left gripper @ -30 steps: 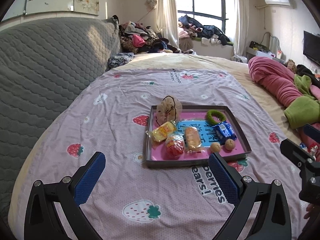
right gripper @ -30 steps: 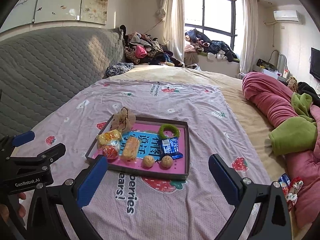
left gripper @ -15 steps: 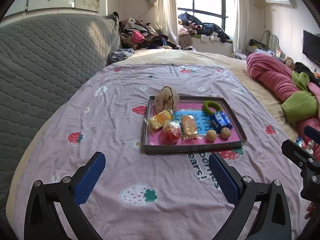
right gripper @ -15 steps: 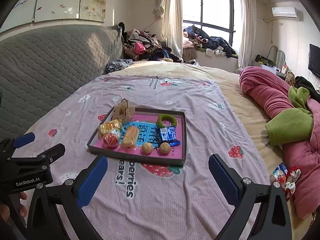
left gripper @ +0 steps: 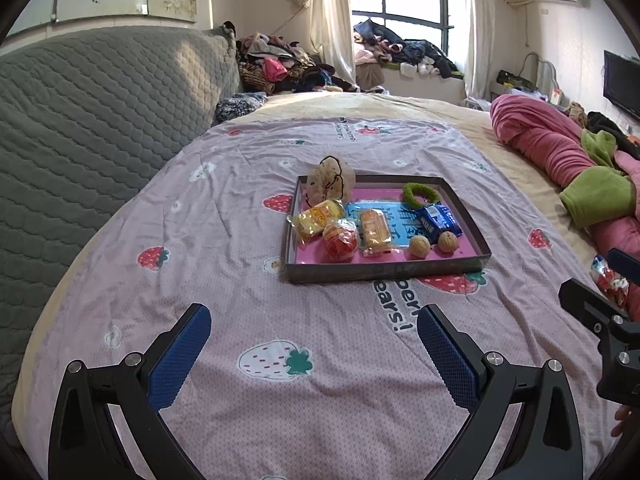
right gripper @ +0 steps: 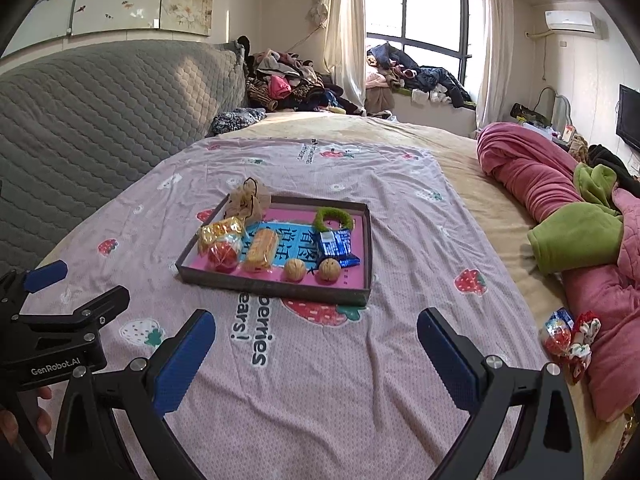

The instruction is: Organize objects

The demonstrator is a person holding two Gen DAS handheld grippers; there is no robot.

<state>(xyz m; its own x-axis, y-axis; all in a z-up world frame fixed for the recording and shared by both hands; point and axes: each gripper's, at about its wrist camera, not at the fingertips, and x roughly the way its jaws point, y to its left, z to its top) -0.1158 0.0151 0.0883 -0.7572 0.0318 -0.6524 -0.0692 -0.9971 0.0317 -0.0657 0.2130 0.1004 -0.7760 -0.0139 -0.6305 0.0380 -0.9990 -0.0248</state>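
Snacks sit gathered in the dark-rimmed tray on the bed: yellow packet, red packet, wrapped bread, blue packet, two walnuts and a green ring. Right of the tray, well apart, loose wrappers lie by the pink blanket.

We hold our left claw and right claw wide open and empty, short of the tray. This fits either tidying underway or nearly done; those wrappers may be leftovers.

Readable: "GenRobot.AI" on the left claw, and "berries" and "ears!" on the sheet; the tray's characters we cannot quite read.
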